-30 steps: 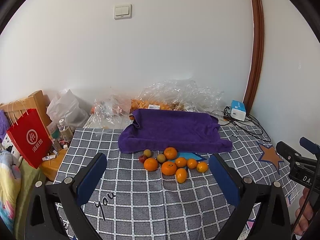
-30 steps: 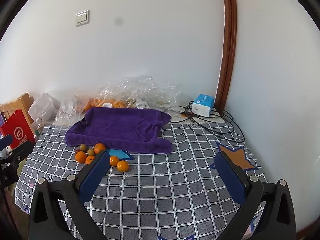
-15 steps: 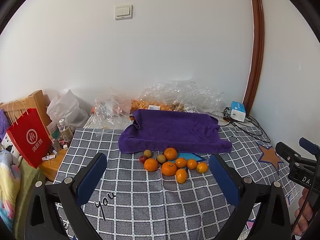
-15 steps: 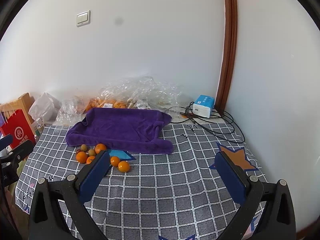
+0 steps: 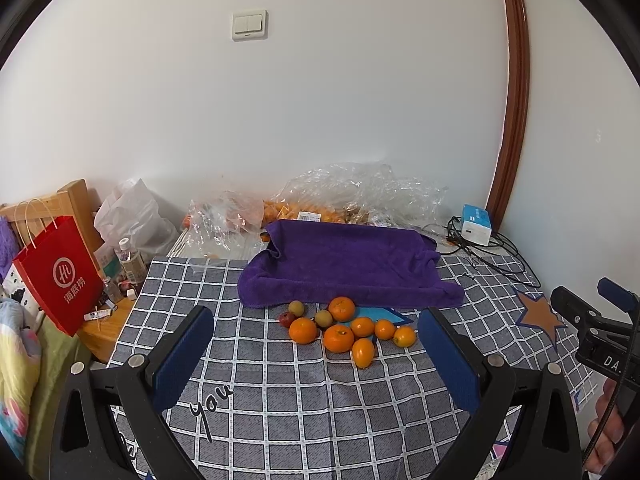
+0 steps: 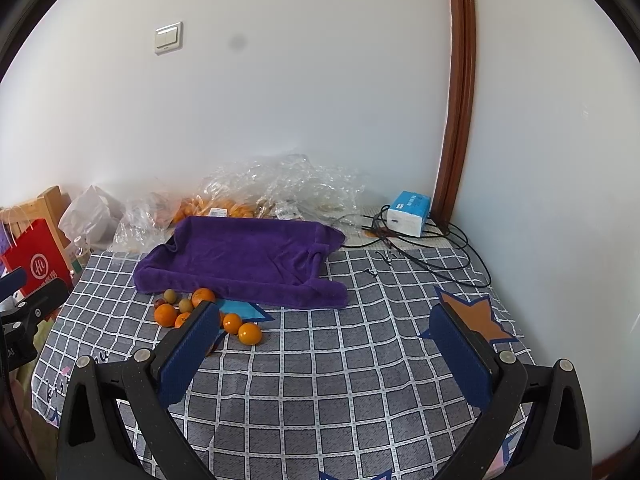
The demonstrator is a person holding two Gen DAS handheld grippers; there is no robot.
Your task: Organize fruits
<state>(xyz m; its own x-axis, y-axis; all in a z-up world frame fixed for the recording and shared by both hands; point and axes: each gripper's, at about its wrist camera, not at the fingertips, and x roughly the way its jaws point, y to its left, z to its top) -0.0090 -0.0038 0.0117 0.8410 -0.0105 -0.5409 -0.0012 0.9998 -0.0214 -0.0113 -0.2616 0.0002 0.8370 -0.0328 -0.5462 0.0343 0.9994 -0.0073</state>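
Both grippers, left (image 5: 312, 350) and right (image 6: 322, 342), hover with fingers spread and empty; next comes reaching for the fruits (image 5: 340, 326).

The left black two-finger tool with blue pads (image 5: 316, 354) hovers with its fingers spread wide and nothing between them. The right black two-finger tool with blue pads (image 6: 324, 354) is likewise spread wide and empty, held level beside the left one, both pointing forward.
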